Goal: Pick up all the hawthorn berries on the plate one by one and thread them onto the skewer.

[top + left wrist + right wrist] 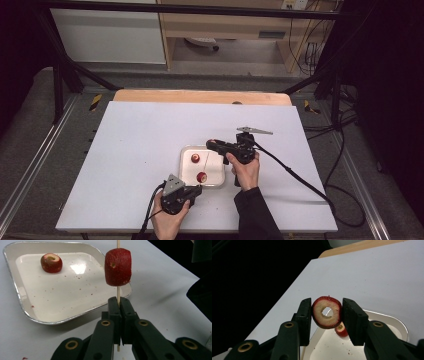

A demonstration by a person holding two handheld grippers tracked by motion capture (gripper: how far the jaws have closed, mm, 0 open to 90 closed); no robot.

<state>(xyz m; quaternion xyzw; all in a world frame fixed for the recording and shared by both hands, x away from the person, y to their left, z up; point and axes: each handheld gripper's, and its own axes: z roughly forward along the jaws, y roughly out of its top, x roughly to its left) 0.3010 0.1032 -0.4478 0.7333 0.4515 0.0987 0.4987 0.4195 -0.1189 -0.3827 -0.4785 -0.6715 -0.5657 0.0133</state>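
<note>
While your left gripper (119, 315) keeps its jaws pressed together on a thin wooden skewer (118, 293), the stick stands upright between them with one red fruit piece (118, 267) threaded on it above the jaw tips. That piece is a short drum, red-skinned, with a small pale hole in its side, and the skewer runs on past its top. In the high view this gripper (196, 189) sits near the front edge of the white table (135, 150), just at the near side of the tray (186, 172), with your hand wrapped around its body.

Your right gripper (327, 315) has its jaws partly apart, closed in only as far as the cored ring (327, 312) they clamp from both sides. The ring faces the camera: pale flesh, red rim, a round hole through its middle. It hangs in the air above the tray's (387, 320) far side. From above, this gripper (212, 143) reaches in from the right, its tips over the tray's upper right corner.

A third fruit piece (51, 263) lies on the tray's (15, 290) floor, cored end up, well apart from the skewered one; you see it too under the held ring (342, 330). Small red specks dot the tray's surface.
</note>
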